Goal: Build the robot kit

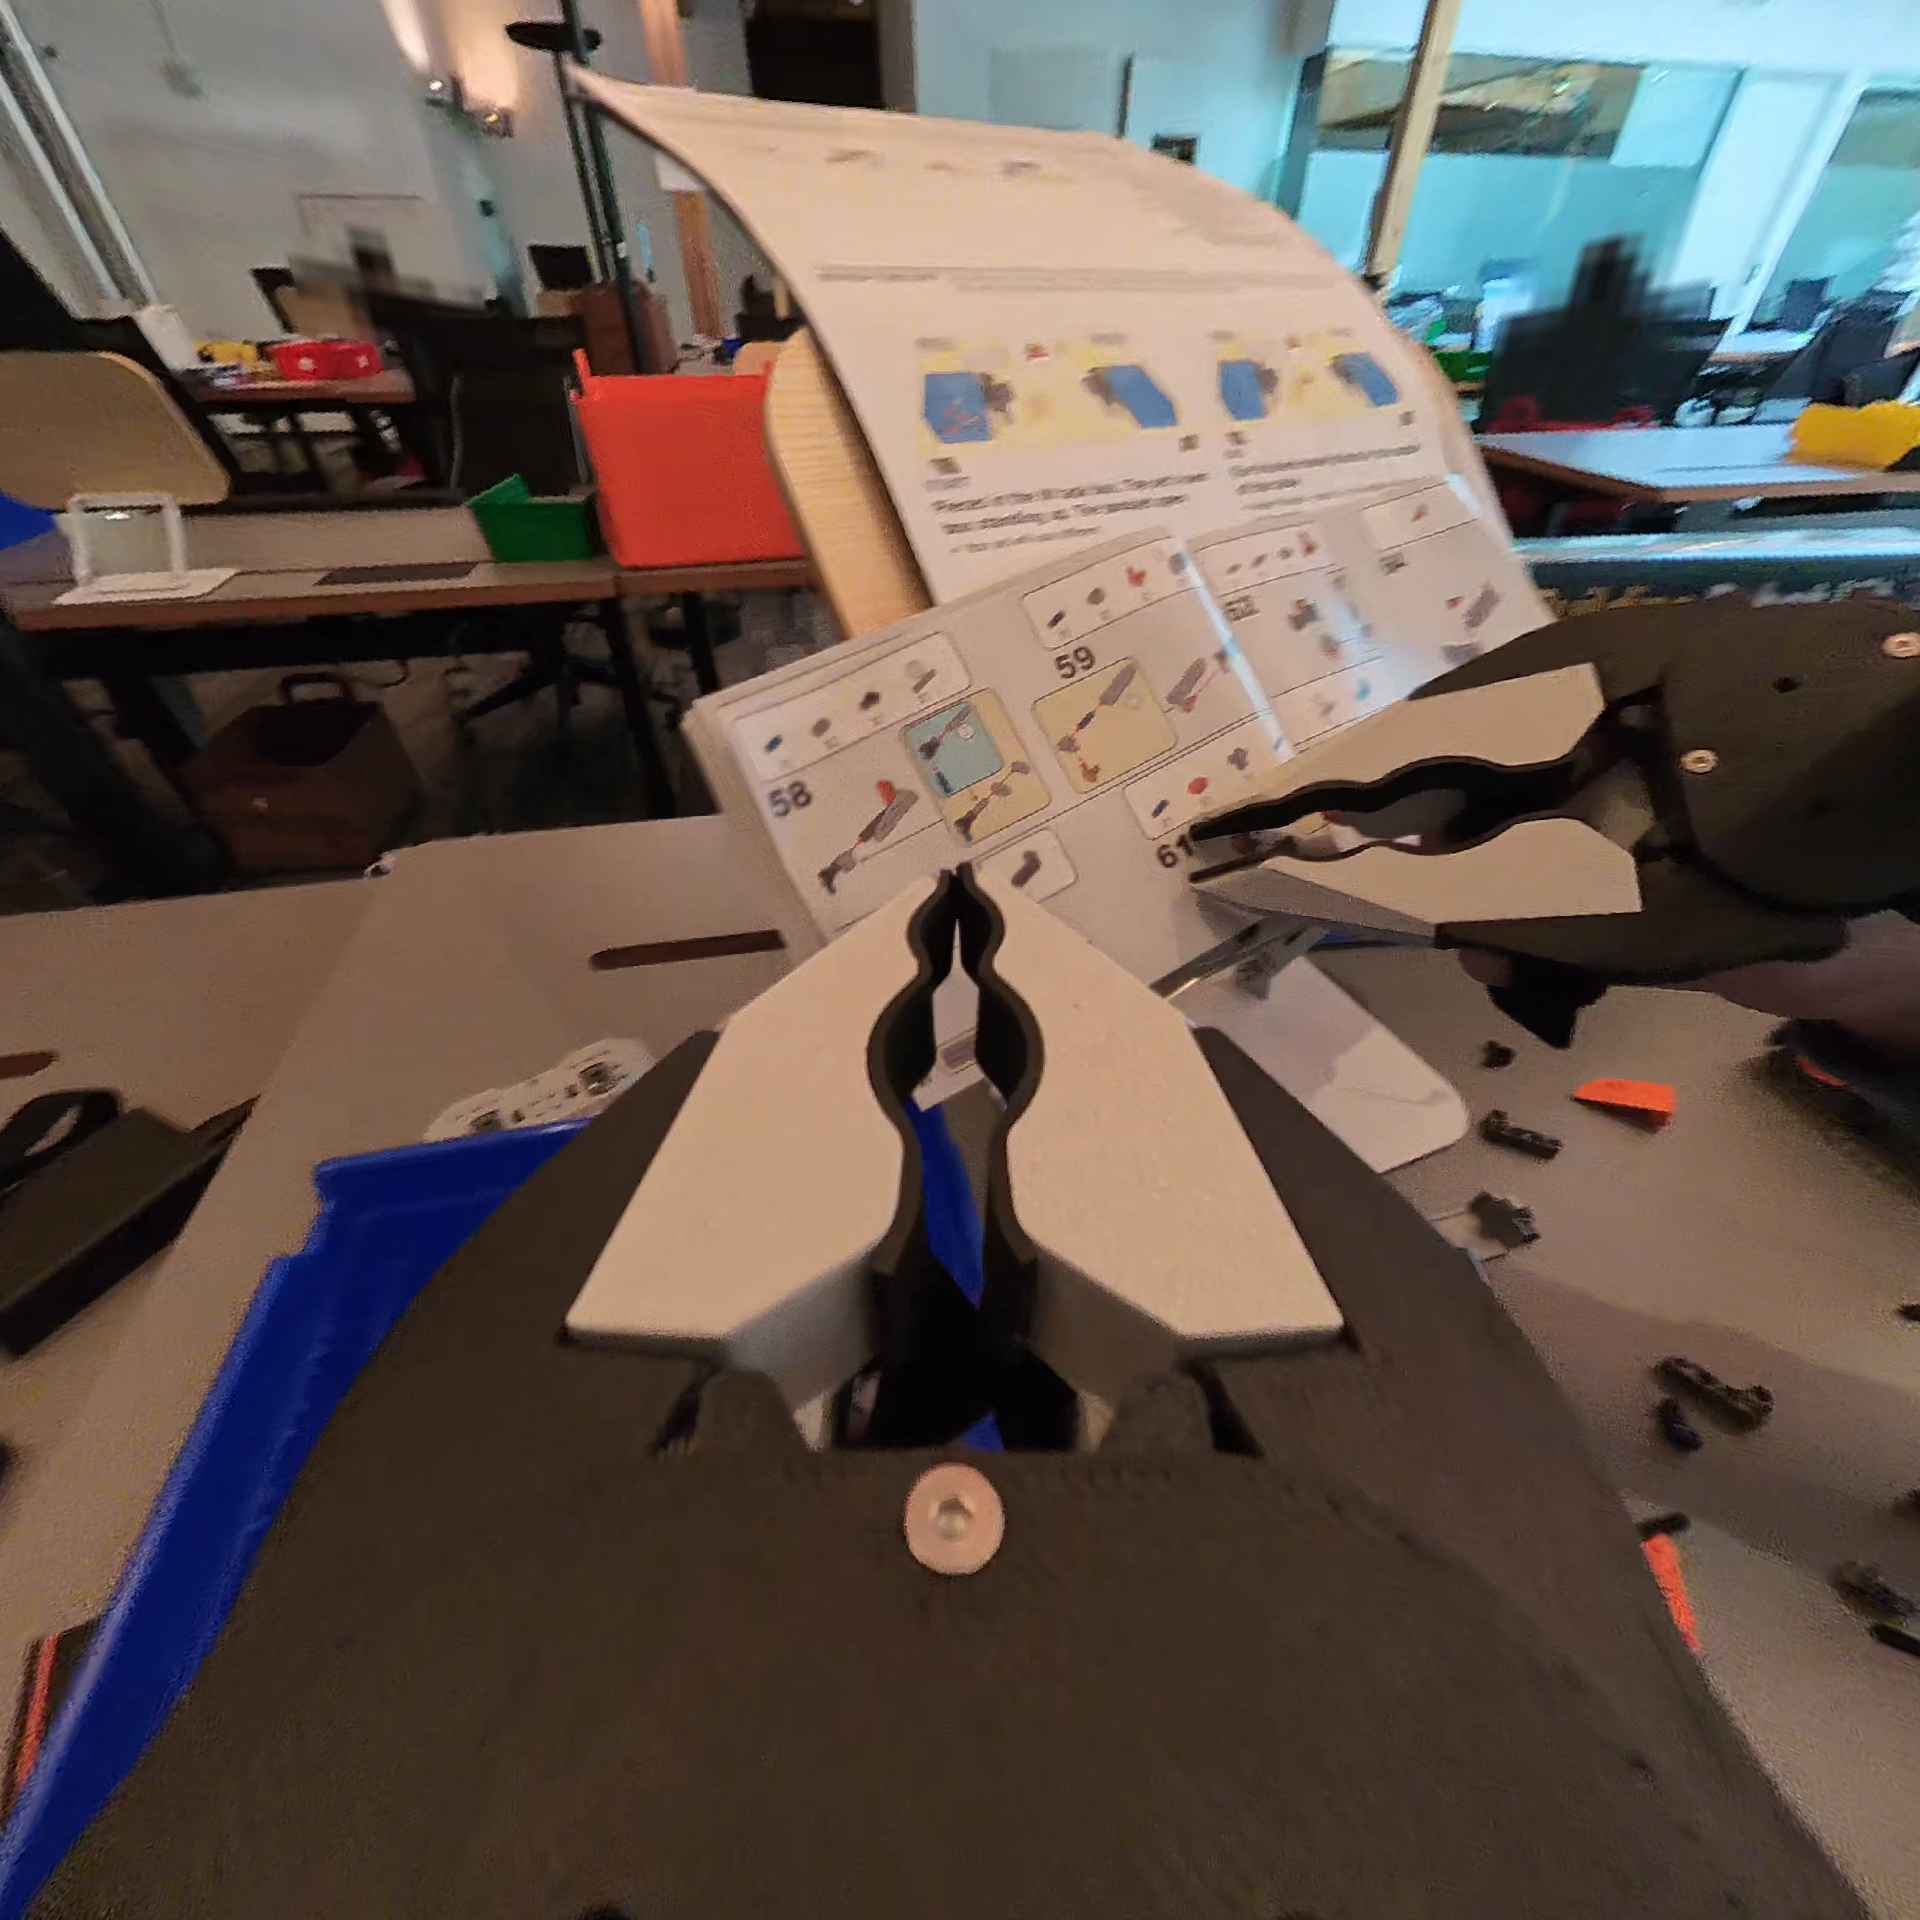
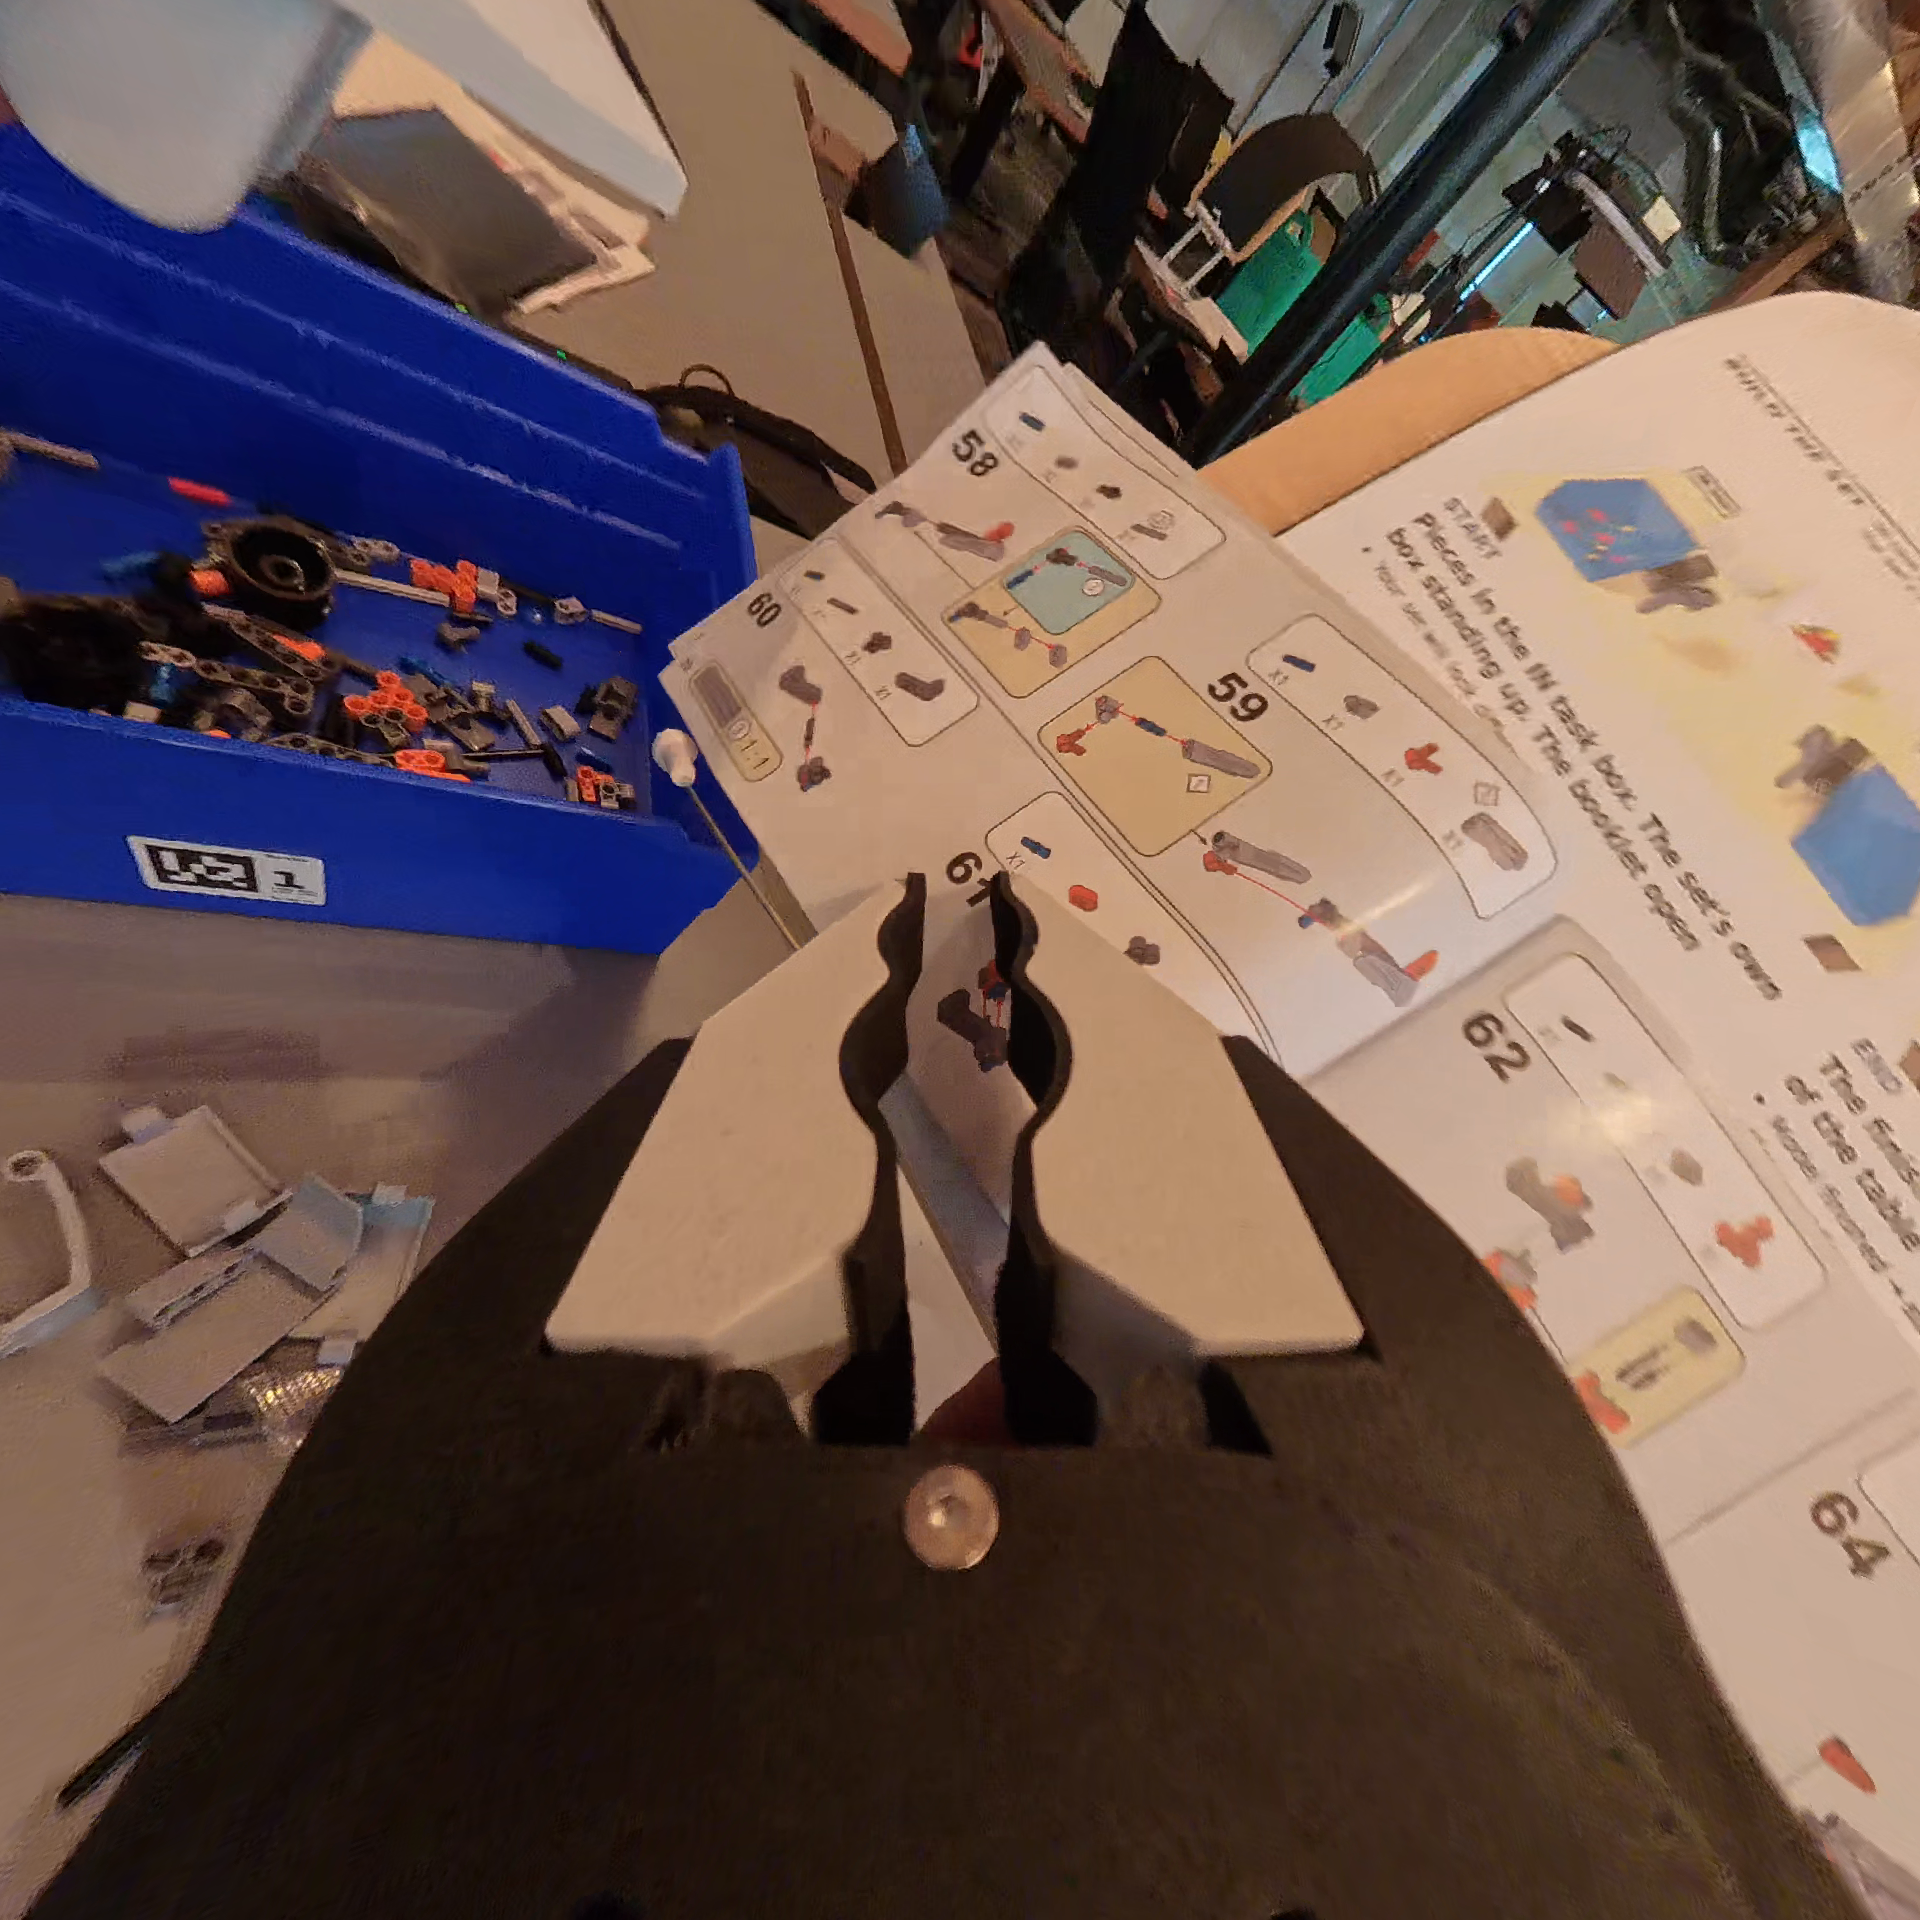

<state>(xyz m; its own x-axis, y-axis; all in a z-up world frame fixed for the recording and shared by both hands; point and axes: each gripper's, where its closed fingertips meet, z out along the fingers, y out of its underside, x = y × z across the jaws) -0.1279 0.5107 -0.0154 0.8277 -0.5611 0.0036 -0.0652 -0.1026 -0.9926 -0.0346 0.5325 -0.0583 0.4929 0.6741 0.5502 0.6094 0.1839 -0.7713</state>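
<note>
The grey desk (image 1: 499, 987) carries a large printed sheet (image 1: 1091, 312) that stands behind everything and curls backward at its top. A blue bin (image 2: 416, 894) sits to the left, its floor strewn with black, grey and orange building pieces (image 2: 395, 707). An open picture booklet (image 1: 914, 748) is propped against the foot of the large sheet, tilted back. Its pages face forward and its long axis runs side to side across the desk. The right gripper (image 2: 956, 883) reaches in from the right with its jaws nearly together, apparently pinching a lower page edge of the booklet. The left gripper (image 1: 956, 883) hovers above the bin just before the booklet, its tips touching and holding nothing. Pale grey panels (image 2: 229, 1278) and small dark pieces (image 1: 1517, 1132) lie loose on the desk.
</note>
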